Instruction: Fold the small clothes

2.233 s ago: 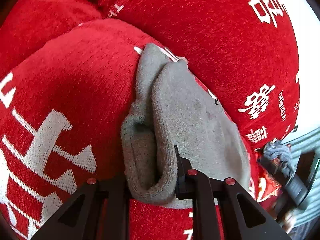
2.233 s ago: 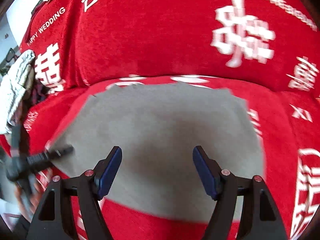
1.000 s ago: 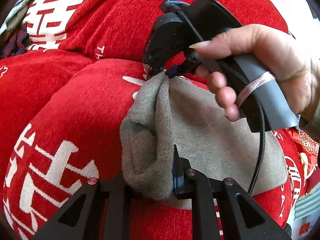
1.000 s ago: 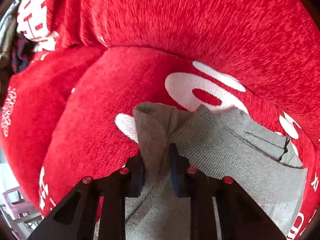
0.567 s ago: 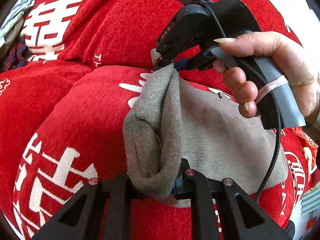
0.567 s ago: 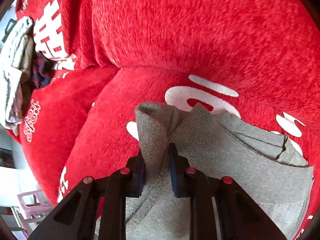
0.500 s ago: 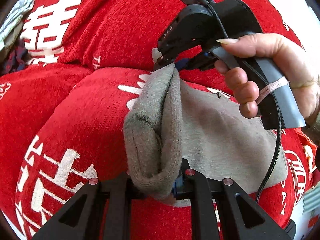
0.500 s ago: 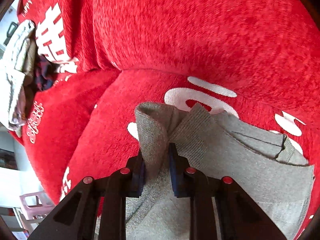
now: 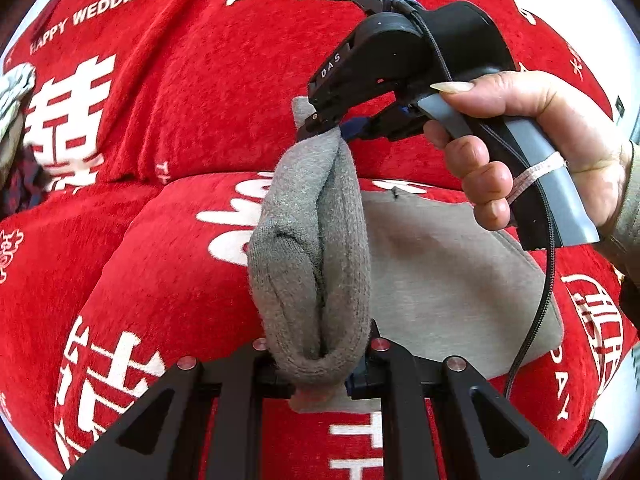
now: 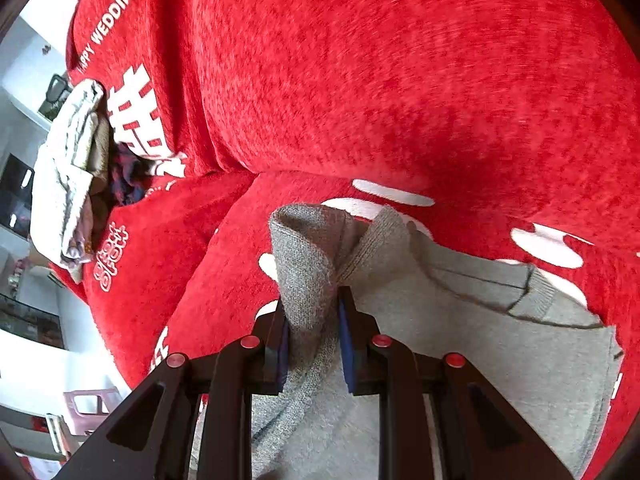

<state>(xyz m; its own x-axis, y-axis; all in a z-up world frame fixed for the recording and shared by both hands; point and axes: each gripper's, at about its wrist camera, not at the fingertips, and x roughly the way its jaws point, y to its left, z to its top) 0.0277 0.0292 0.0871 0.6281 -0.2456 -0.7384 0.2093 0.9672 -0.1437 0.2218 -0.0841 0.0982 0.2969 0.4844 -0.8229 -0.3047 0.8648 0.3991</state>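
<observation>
Compared with half a second before, the grey knitted garment (image 9: 316, 264) had been raised a little higher off the red sofa cover (image 9: 168, 128), and more of the backrest lettering had come into the left wrist view; the grips on the cloth looked unchanged. The left gripper (image 9: 320, 364) was closed narrowly on a thick rolled fold of the garment's near edge; the right gripper (image 10: 314, 344), held in the person's right hand (image 9: 532, 140), was likewise closed narrowly on a bunched corner at the far end of that fold; the rest of the garment lay flat on the seat cushion to the right. White lettering on the cover read "HAPPY WEDDING" beside large Chinese double-happiness characters; the right gripper's housing bore the letters "DAS"; a pile of pale and dark clothes (image 10: 76, 176) lay well apart at the sofa's far left.
</observation>
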